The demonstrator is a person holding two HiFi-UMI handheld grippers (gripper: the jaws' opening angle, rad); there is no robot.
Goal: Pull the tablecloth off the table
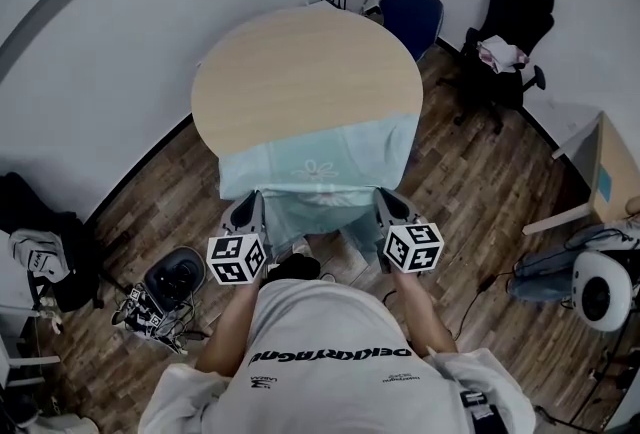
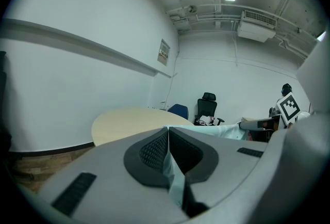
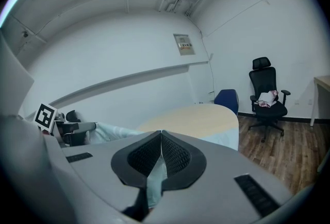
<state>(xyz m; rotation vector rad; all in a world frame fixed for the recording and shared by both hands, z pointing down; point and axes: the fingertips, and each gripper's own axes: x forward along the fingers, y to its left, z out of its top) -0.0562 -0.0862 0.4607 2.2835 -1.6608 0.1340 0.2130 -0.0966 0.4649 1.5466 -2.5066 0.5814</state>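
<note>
A pale blue tablecloth (image 1: 318,162) covers only the near part of the round light wood table (image 1: 300,72) and hangs over its near edge. My left gripper (image 1: 253,197) is shut on the cloth's near left edge, and the thin cloth (image 2: 172,174) shows pinched between its black pads. On the cloth's near right edge my right gripper (image 1: 385,194) is shut too, with the cloth (image 3: 154,176) running between its pads. Both grippers sit just off the table's near side, level with each other. The far part of the tabletop is bare wood.
A blue chair (image 1: 412,14) stands behind the table, and a black office chair (image 1: 510,37) with cloth on its seat at the right. A desk corner (image 1: 610,167) and a white device (image 1: 600,287) are at the right. Bags (image 1: 170,282) lie on the floor at the left.
</note>
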